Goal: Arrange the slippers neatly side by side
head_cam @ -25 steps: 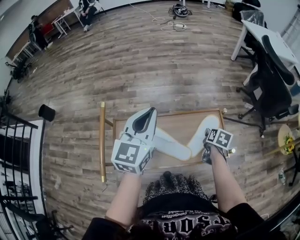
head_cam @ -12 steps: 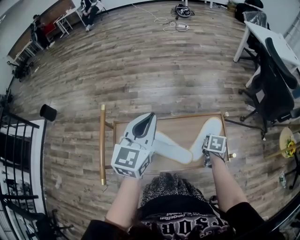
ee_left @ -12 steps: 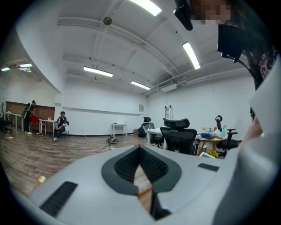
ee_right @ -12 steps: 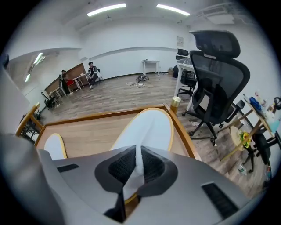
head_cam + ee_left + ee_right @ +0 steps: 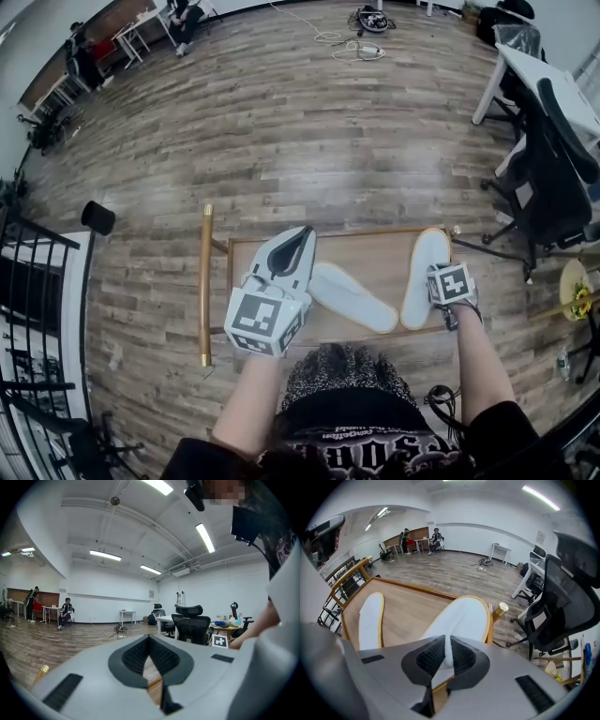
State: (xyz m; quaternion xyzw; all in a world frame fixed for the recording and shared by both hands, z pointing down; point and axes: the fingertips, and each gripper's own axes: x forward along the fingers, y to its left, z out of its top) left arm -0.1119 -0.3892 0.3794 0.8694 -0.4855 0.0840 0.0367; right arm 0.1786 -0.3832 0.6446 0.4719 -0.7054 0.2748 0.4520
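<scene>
Two white slippers are lying on a low wood table [image 5: 373, 249]. The right slipper [image 5: 423, 274] is lying straight along the table's R edge. The mid slipper [image 5: 353, 297] is lying slantwise, apart from it. R gripper [image 5: 447, 654] has just been closing and is now pinching the right slipper's near end btwn its jaws. L gripper [image 5: 149, 638] is hovering over the table's L side, jaws together w/ nothing btwn.
</scene>
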